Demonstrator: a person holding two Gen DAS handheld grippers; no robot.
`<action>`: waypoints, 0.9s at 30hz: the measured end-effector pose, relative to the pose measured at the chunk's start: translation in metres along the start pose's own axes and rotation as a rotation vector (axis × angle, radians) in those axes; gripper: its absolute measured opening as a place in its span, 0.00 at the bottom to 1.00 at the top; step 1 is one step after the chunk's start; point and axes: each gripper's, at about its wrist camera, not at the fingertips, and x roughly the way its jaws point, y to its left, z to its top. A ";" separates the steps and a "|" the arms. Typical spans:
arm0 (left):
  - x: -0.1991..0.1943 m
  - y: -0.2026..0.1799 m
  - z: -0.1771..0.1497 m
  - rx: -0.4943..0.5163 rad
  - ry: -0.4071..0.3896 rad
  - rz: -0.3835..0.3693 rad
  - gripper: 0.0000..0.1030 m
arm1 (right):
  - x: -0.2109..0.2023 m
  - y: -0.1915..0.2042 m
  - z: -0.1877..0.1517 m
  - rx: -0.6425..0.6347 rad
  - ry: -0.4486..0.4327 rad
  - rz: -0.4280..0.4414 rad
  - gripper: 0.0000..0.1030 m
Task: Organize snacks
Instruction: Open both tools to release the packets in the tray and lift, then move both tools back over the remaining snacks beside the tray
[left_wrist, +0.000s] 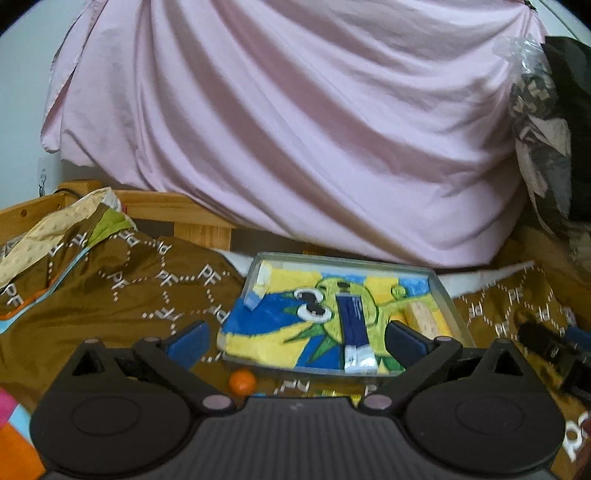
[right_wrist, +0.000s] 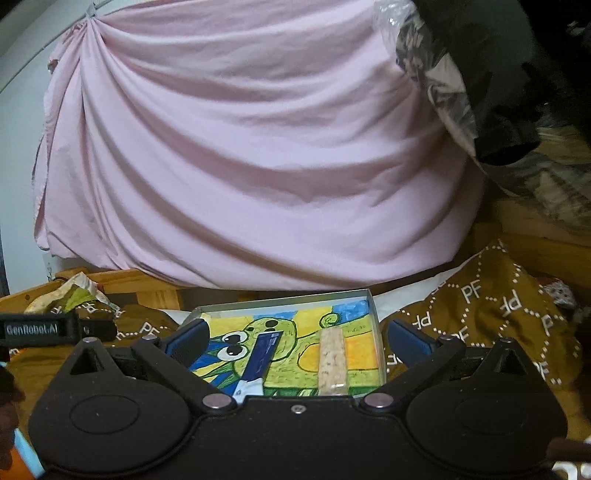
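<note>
Left wrist view: the left gripper (left_wrist: 295, 338) is seen spread wide with nothing between its fingers, poised above the near edge of the shallow tray (left_wrist: 448, 301), whose floor bears a cartoon frog drawing. Inside the tray a dark blue snack bar (left_wrist: 354, 325) lies lengthwise near the centre, a pale biscuit pack (left_wrist: 421, 319) lies toward the right wall, and a small white-and-blue packet (left_wrist: 258, 290) leans in the far left corner. A small orange ball-shaped item (left_wrist: 242, 382) is noted outside the tray, on the brown patterned cloth (left_wrist: 122, 291) just before its near rim; whether it is a snack cannot be told. Risk is judged here: the cloth is rumpled and soft, so a round item could be nudged away by a descending finger, and the tray could be tipped if its rim is pressed. Right wrist view: the right gripper (right_wrist: 295, 339) is likewise released and empty, held over the same tray (right_wrist: 373, 314). The blue bar (right_wrist: 262, 354) and biscuit pack (right_wrist: 332, 360) are seen lying apart, roughly parallel. A thin, flat wrapper may slip from the pads if pinched at its edge, and the biscuits could be cracked by a hard squeeze.
</note>
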 end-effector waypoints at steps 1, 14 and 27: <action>-0.003 0.002 -0.003 0.007 0.007 0.000 1.00 | -0.005 0.002 -0.002 0.000 -0.004 0.000 0.99; -0.030 0.025 -0.053 0.092 0.099 0.002 1.00 | -0.050 0.036 -0.037 -0.042 0.081 -0.006 0.99; -0.024 0.054 -0.075 0.142 0.161 -0.012 1.00 | -0.035 0.064 -0.087 -0.127 0.326 0.011 0.99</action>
